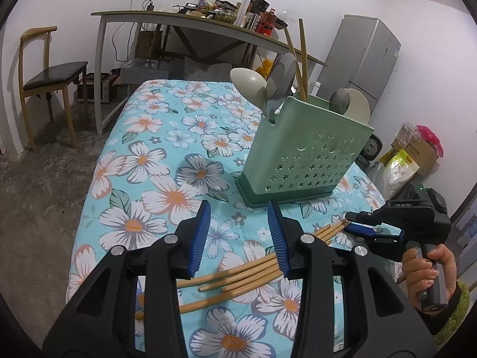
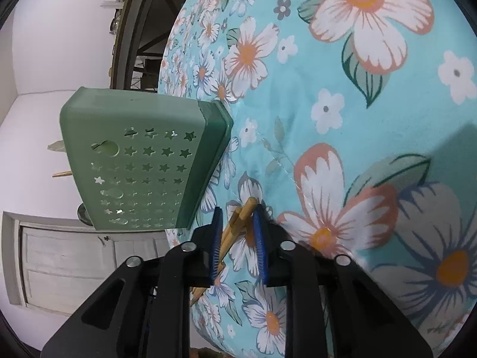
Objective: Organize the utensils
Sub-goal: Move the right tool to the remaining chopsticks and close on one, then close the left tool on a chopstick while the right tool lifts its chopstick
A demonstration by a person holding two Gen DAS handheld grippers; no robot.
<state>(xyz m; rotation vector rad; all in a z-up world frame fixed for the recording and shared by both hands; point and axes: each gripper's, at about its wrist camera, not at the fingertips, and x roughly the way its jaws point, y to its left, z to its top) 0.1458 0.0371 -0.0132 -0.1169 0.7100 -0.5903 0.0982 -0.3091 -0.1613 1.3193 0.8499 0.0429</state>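
Gripping the chopsticks (image 2: 238, 220) near the holder (image 2: 143, 161), the right gripper (image 2: 238, 223) has narrowed around their tips; the left gripper (image 1: 238, 226) hovers half-open, empty, above the floral cloth (image 1: 143, 161).

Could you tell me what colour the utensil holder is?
Light green holder, darker green base; clearest in left wrist view.
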